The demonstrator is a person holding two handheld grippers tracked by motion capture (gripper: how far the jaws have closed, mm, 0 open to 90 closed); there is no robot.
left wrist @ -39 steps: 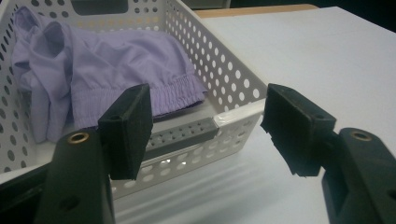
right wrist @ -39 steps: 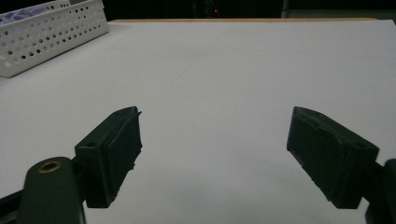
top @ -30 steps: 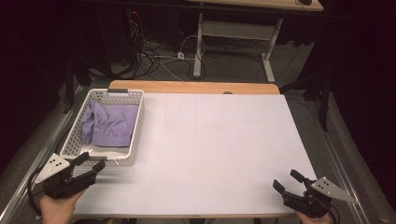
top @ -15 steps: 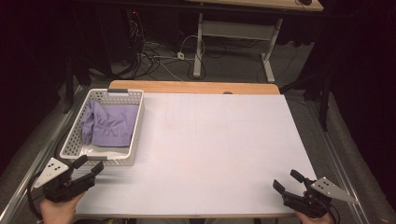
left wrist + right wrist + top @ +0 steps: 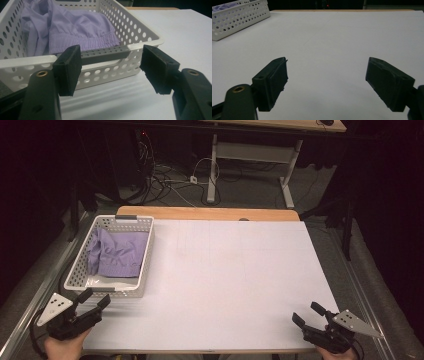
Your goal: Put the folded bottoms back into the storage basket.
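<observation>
Left claw, released, has drawn back slightly from the basket ahead, its purple garment ungrasped; right claw released, idle.

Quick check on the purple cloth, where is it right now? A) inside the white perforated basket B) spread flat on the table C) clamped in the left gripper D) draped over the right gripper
A: the purple cloth lies bunched inside the white basket at the table's left; the left gripper stands open just short of the basket's near rim, and the right gripper is open over bare table.
</observation>
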